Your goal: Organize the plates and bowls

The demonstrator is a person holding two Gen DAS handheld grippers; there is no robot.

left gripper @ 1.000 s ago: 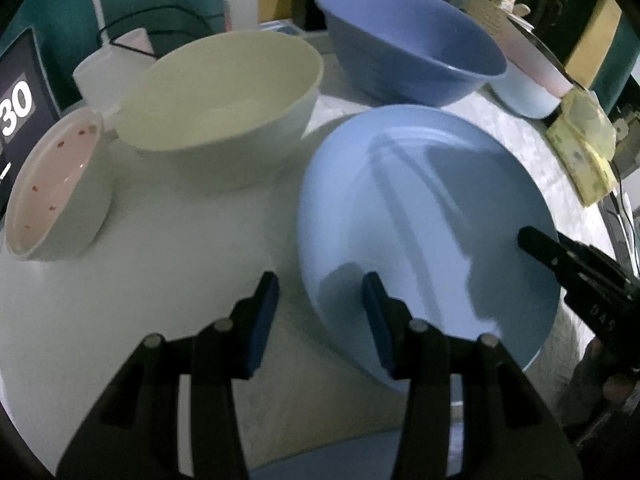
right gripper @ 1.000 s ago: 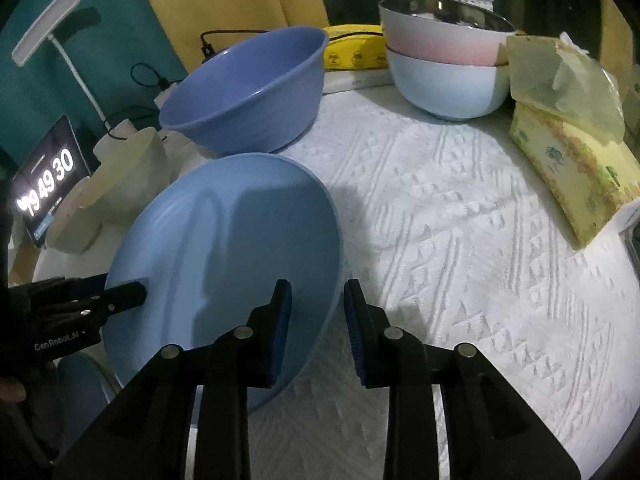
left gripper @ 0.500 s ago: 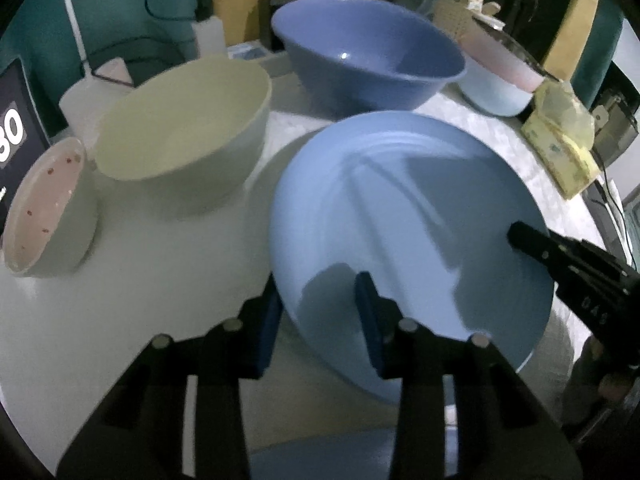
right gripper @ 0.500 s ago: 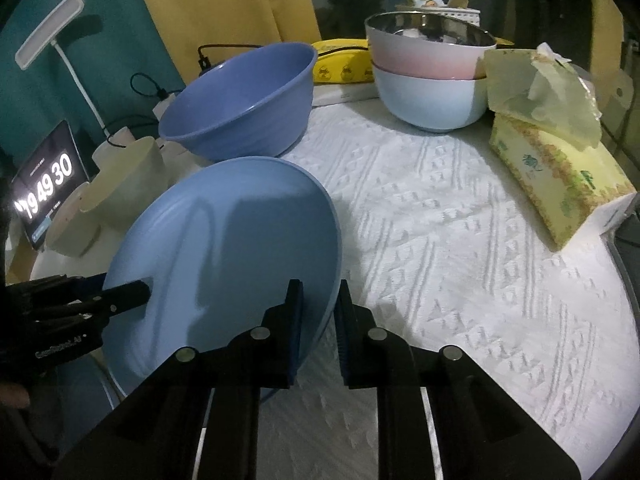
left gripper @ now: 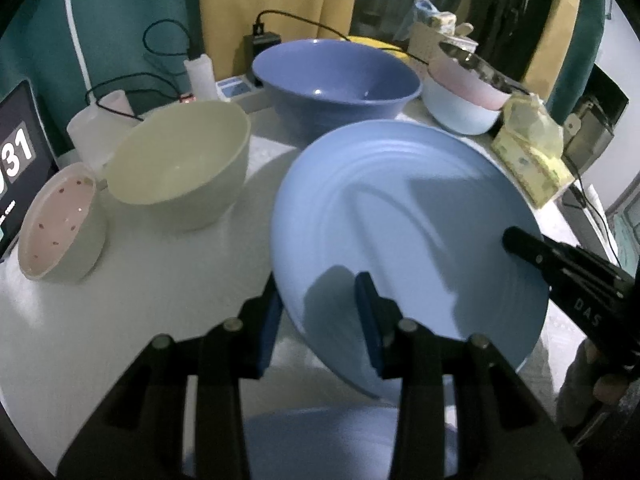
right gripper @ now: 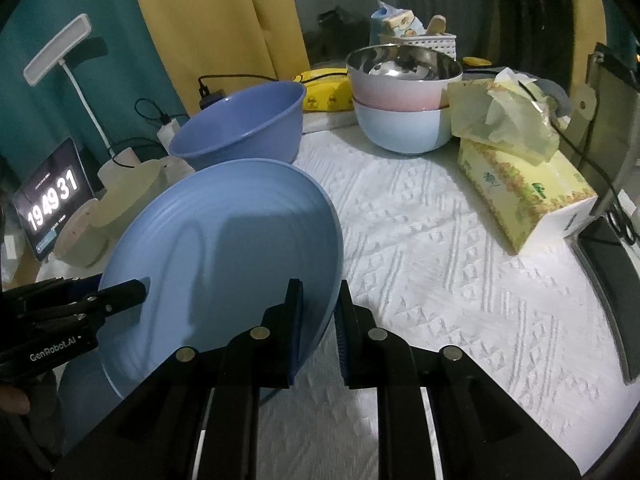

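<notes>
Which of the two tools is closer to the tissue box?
The right tool. It grips the blue plate on the side facing the tissue box; the left tool straddles the plate's opposite edge, farther away.

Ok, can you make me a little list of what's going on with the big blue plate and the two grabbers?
held thing: light blue plate, tilted, lifted off the table
left gripper: fingers either side of the plate's rim
right gripper: shut on the opposite rim
behind plate: dark blue bowl, cream bowl
small bowl: pink inside, speckled
stacked bowls: pink one on pale blue one
table cover: white, textured
</notes>
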